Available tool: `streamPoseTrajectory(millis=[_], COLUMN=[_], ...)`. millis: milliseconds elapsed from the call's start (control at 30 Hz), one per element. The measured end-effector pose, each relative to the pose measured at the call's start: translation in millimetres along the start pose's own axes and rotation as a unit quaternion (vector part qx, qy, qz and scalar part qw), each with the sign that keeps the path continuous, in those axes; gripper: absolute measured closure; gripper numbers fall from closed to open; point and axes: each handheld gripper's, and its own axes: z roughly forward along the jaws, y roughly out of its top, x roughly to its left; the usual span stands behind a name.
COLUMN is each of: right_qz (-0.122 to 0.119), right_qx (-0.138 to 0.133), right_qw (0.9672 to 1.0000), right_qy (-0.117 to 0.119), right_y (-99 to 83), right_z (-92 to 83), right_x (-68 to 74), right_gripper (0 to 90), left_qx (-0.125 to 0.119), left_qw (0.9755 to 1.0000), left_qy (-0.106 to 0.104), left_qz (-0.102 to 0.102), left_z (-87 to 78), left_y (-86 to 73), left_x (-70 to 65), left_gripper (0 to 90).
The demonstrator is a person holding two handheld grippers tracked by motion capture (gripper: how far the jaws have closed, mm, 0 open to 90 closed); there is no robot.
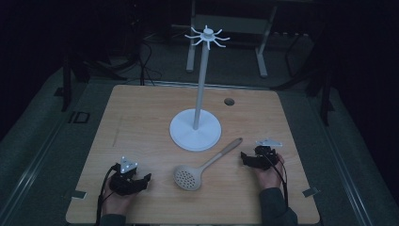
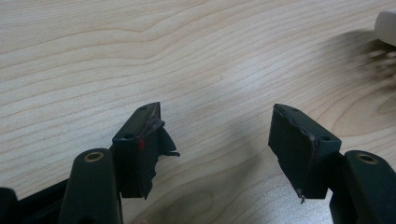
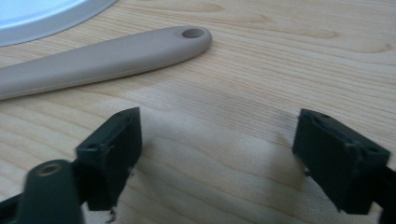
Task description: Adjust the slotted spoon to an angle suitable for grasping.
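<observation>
Beige slotted spoon (image 1: 205,165) lies flat on the wooden table (image 1: 141,117), near the front edge, about mid-width. Long axis runs diagonal in the high view: perforated round bowl at lower left, toward me, handle running up and to the right, away from me. Handle tip w/ hanging hole (image 3: 194,33) points at the far right part of the table. Bowl end sits just in front of the white round base (image 1: 195,130) of the utensil stand; handle passes close by the base's right edge, apart from it as far as I can tell.

My right gripper (image 1: 250,159) rests on the table just right of the handle's tip, jaws aimed left toward it. In the right gripper view the handle (image 3: 93,58) crosses the top of frame beyond the jaws, not between them, no contact. Jaws spread wide, nothing held, bare wood btwn the pads.

My left gripper (image 1: 141,181) sits low at front left, well left of the spoon's bowl, pointing right toward it. In the left gripper view its jaws (image 2: 219,144) also stand wide apart, empty, only wood grain in the gap; a pale edge at the frame's top right corner, too little to id.

Stand's white pole (image 1: 201,84) rises upright from the base, w/ a ring of hooks (image 1: 207,36) on top. Small dark hole (image 1: 229,101) in the table behind right of it.
</observation>
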Motion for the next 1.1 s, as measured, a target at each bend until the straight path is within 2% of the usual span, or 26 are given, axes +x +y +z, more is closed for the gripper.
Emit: streamPoseTrajectory(millis=[67,100,133,167,200,233,400,467,533,600,700,867,1100], right_qz=[0.003,0.004,0.006,0.006,0.005,-0.003,-0.027,-0.038,-0.050,-0.046,-0.052,-0.054,-0.043], right_qx=[0.002,0.001,-0.010,-0.010,-0.023,-0.034,-0.053,-0.055,-0.061,-0.062,-0.064,-0.067,-0.054], right_qw=[1.0000,1.0000,0.9999,0.9999,0.9996,0.9994,0.9982,0.9977,0.9968,0.9966,0.9962,0.9959,0.9973], right_qy=[-0.002,-0.004,-0.007,-0.007,-0.016,-0.006,-0.004,0.012,0.015,0.029,0.029,0.026,0.023], right_y=[0.2,-0.1,-1.3,-1.3,-3.0,-1.1,7.5,10.7,14.4,20.2,31.1,49.6,65.7], right_z=[0.4,-0.2,-2.6,-2.6,-5.6,-9.2,-19.1,-21.8,-25.5,-27.5,-28.4,-22.4,-0.7], right_x=[-0.2,0.4,1.8,1.8,3.8,6.6,15.5,18.0,20.0,19.5,19.4,17.4,11.8], right_gripper=[13.9,19.5,33.9,33.9,33.9,44.9,59.3,66.8,74.5,79.3,87.5,89.9,90.0], left_qx=[0.001,0.000,0.000,0.000,0.000,-0.001,-0.002,-0.001,-0.001,0.000,0.000,-0.001,-0.001], left_qw=[1.0000,1.0000,1.0000,1.0000,1.0000,1.0000,1.0000,1.0000,1.0000,1.0000,1.0000,1.0000,1.0000], left_qy=[0.000,0.000,-0.001,-0.001,-0.001,-0.001,-0.001,0.000,0.001,0.001,0.000,0.000,-0.001], left_qz=[0.000,0.001,0.001,0.001,0.001,0.000,0.000,-0.001,-0.002,-0.001,-0.001,-0.001,-0.001], left_z=[0.2,0.2,0.0,0.0,0.0,-0.7,-0.7,-0.6,-0.4,-0.2,-0.2,-0.4,-0.2], left_y=[0.3,0.4,0.5,0.5,0.5,0.1,-0.1,-0.2,-0.1,0.0,-0.1,-0.1,-0.1], left_x=[-0.2,-0.2,-0.1,-0.1,-0.1,1.0,1.1,1.2,1.4,1.1,0.7,0.8,0.9], left_gripper=[35.4,35.4,35.5,35.5,35.5,35.5,35.5,35.4,35.5,35.5,35.5,35.5,35.5])
